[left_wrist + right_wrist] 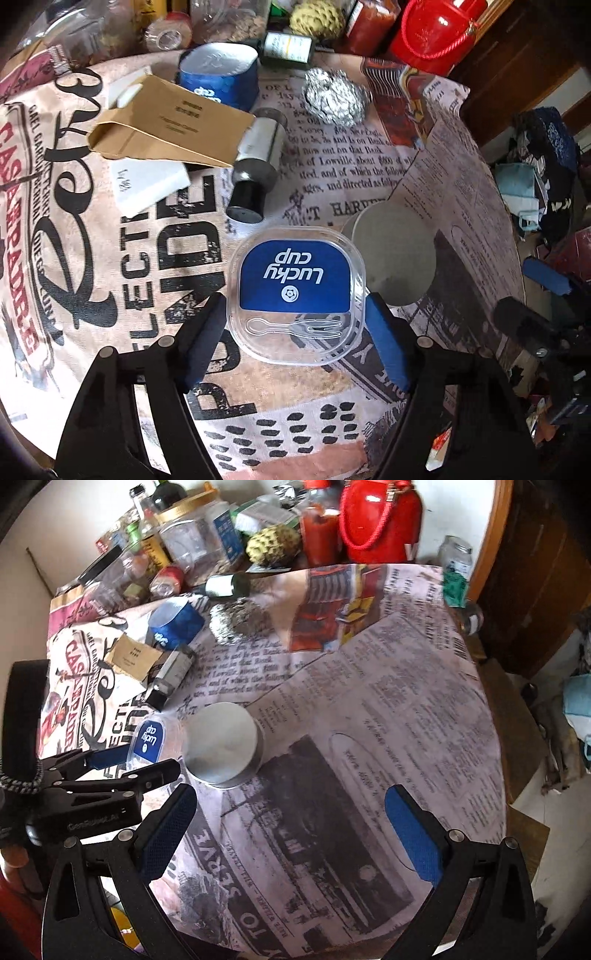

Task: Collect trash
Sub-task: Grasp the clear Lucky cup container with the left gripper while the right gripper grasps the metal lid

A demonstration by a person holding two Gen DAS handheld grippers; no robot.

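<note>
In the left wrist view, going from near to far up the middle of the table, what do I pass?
Clear Lucky Cup lid → black and silver canister lying on its side → foil ball → dark labelled bottle lying on its side.

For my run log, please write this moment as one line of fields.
left gripper: open, straddling clear Lucky Cup lid | right gripper: open, empty, above tablecloth | white cup: beside lid, untouched

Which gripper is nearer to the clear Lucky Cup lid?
Left. The left gripper has its jaws on both sides of the Lucky Cup lid; the right gripper hovers beside it.
</note>
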